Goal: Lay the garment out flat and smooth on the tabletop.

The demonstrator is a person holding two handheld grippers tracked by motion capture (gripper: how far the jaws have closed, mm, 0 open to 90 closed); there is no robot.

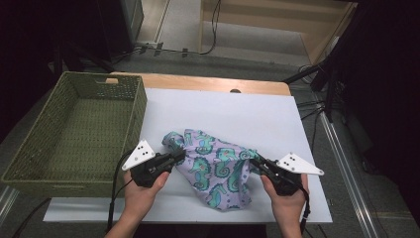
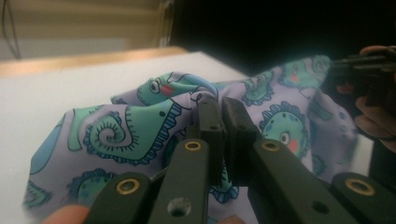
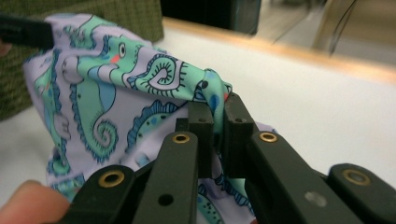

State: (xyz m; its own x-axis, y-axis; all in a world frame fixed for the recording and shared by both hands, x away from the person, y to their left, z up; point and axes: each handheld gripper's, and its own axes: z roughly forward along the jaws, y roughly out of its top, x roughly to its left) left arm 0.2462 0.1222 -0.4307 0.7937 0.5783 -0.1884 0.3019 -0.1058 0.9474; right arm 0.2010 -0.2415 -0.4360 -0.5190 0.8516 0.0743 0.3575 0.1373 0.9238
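Seahorse-print cloth lies bunched at the lower middle of the high view, on the white sheet that covers the table, with one edge caught by each gripper. Nearest the bottom of that frame, the left hand carries the left gripper, and in the left gripper view its jaws are pressed together on a small fold of the fabric. To the lower right, the right hand carries the right gripper, which is likewise pinching a bunched corner in its own view.

Both bites look shallow: each takes a little tuck right at the tips, so a firm pull apart could slide the slippery-looking fabric out of one side and let that half drop. How many layers each pinch holds is hard to tell, since the folds hide the hem. If a gripper has caught two layers, or a spot away from the true corner, the piece would probably open up twisted rather than flat.

Farther up and to the left stands the green woven basket, its wall just beside the left hand. A swing that way could likely snag the hanging fabric on the rim, or bump the trailing cable against it.
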